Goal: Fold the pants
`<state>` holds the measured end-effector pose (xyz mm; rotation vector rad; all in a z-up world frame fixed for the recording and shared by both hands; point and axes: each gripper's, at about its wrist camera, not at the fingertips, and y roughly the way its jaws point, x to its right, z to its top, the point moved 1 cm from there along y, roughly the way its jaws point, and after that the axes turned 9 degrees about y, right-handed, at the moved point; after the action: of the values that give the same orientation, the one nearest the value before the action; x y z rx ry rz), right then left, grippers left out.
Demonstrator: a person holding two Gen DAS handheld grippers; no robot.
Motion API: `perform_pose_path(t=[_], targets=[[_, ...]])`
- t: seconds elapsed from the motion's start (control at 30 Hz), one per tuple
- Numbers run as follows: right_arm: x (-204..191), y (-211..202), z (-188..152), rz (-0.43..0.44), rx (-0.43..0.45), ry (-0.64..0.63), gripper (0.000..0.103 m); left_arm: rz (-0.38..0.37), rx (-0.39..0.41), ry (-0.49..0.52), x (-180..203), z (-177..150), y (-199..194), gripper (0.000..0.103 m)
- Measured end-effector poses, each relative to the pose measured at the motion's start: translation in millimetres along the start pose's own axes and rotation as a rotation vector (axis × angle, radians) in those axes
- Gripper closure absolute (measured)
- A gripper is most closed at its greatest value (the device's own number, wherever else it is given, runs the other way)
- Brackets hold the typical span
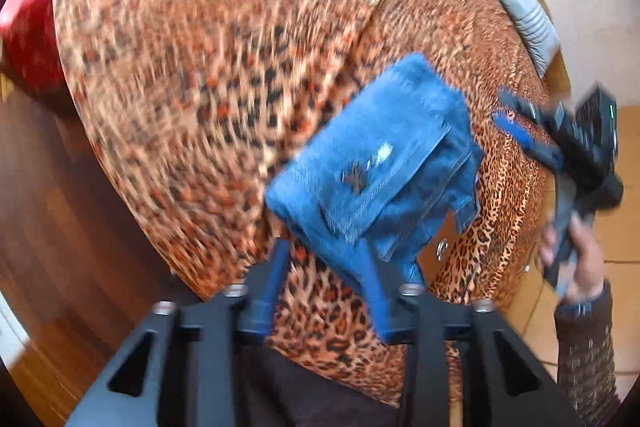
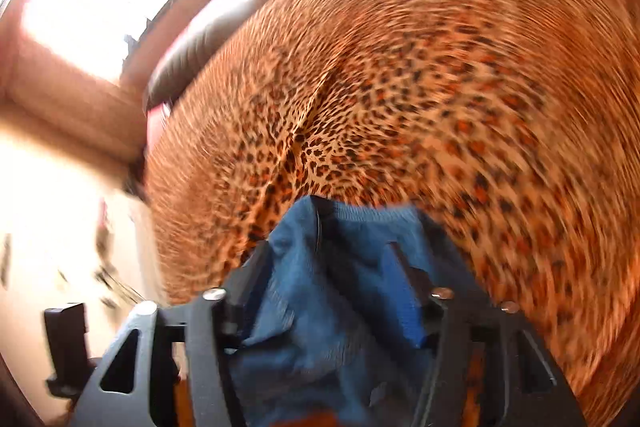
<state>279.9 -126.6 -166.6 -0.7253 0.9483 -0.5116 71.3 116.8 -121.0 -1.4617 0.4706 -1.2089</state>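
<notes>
Two grippers show here, both blurred by motion. My left gripper (image 1: 326, 279) has its blue fingers (image 1: 272, 283) spread wide over the leopard-print bed cover (image 1: 192, 75), and one of them overlaps the near corner of the pants (image 1: 380, 163) in the left wrist view; I cannot tell whether it touches the cloth. The pants are a blue denim bundle, folded small, lying on the cover with a flap pocket and a metal button facing up. A leather patch with a rivet (image 1: 441, 250) peeks out at their lower right edge.

My right gripper (image 1: 520, 125) sits to the right of the pants in that view, held by my right hand (image 1: 576, 259), apart from the bundle there. In the right wrist view blue denim (image 2: 320, 307) fills the space between its fingers (image 2: 404, 291), which stand apart; whether they pinch the cloth I cannot tell. A red thing (image 1: 28, 43) sits at the far left beyond the cover.
</notes>
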Motion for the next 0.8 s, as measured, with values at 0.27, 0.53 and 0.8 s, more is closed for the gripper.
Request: perform_pose_path(t=[0.27,0.53,0.8], targets=[[39.5,-46.6,-92.8,-0.036,0.086,0.257,0.029,-0.020,-0.083,0.257,41.5,75.8,24.0,0.049],[60.3,-33.2,-156.6,-0.039,0.187,0.614,0.029,-0.016,-0.262,0.393,34.0,150.1,82.8,0.048],[48.4,-4.9,-135.0,-0.168,0.313,0.708,0.067,0.107,-0.332,0.637,82.1,202.7,178.2,0.070]])
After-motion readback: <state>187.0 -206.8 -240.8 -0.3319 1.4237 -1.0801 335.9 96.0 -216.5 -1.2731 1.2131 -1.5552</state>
